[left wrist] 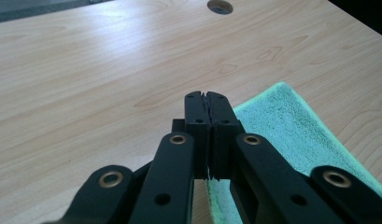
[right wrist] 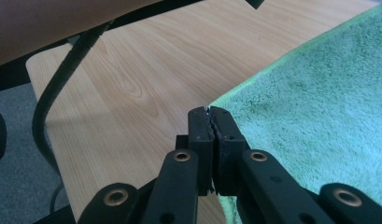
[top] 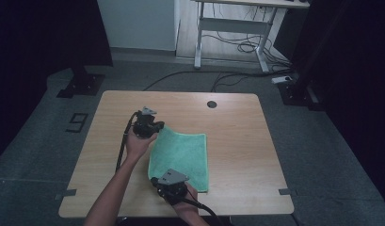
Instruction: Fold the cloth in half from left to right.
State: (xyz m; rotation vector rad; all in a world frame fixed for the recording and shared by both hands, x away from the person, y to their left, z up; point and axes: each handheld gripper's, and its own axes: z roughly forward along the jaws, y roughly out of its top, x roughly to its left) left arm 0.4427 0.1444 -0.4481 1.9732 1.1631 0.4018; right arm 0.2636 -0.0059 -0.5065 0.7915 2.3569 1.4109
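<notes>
**Both grippers at the cloth's near-side corners, nothing lifted yet**

The green cloth lies flat on the tabletop, long axis running away from the person. The left gripper sits at its far left corner, the right gripper at its near left corner. Both have jaws pressed together, seemingly pinching cloth edge. Any folding looks still ahead.

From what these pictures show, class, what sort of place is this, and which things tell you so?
Probably a lab or recording studio, not a home. A bare wooden table stands on grey floor between dark curtains; loose cables trail under a height-adjustable desk behind it; floor tape forms a number.
</notes>
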